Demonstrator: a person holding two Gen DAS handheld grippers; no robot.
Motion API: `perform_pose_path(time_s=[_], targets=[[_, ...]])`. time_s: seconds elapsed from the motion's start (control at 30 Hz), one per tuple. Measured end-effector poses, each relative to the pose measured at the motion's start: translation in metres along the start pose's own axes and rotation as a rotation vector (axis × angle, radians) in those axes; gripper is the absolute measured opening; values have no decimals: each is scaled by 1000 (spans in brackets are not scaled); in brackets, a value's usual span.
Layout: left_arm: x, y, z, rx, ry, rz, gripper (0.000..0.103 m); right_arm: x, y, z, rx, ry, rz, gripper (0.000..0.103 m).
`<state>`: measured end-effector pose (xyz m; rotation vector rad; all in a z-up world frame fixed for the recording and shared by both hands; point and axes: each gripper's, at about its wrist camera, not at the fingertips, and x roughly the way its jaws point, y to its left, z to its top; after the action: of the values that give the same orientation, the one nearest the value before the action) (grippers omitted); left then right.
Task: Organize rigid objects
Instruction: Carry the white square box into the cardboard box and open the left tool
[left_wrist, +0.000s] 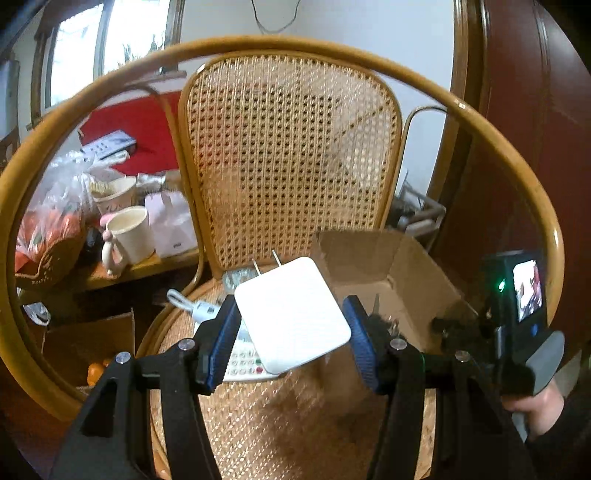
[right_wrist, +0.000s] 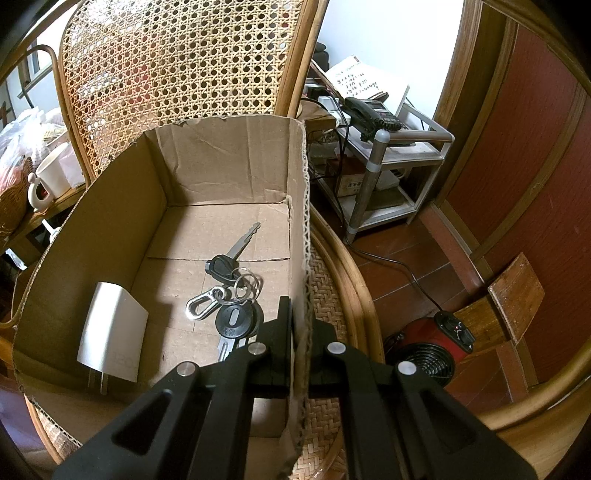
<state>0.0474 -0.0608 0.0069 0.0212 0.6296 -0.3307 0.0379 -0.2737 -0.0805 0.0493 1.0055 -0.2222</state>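
My left gripper is shut on a flat white power adapter, its two metal prongs pointing up and left, held above the woven chair seat. Under it lie a white remote control and a white cable plug. The open cardboard box stands on the seat to the right. My right gripper is shut on the right wall of the cardboard box. Inside the box lie a bunch of keys and a white charger. The right gripper's body shows at the right of the left wrist view.
The cane chair back rises behind the box. A side table at left carries a cream mug, a basket and bags. On the floor at right stand a red fan heater and a metal rack with a telephone.
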Motion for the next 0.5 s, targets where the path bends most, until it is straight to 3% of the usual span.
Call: perform_pose_path(time_s=[0.33, 0.5], targets=[[-6, -38, 3, 87, -77, -103, 56, 0, -1, 2, -9, -4, -3, 6], [4, -59, 1, 139, -52, -146, 56, -1, 0, 0, -9, -5, -2, 6]])
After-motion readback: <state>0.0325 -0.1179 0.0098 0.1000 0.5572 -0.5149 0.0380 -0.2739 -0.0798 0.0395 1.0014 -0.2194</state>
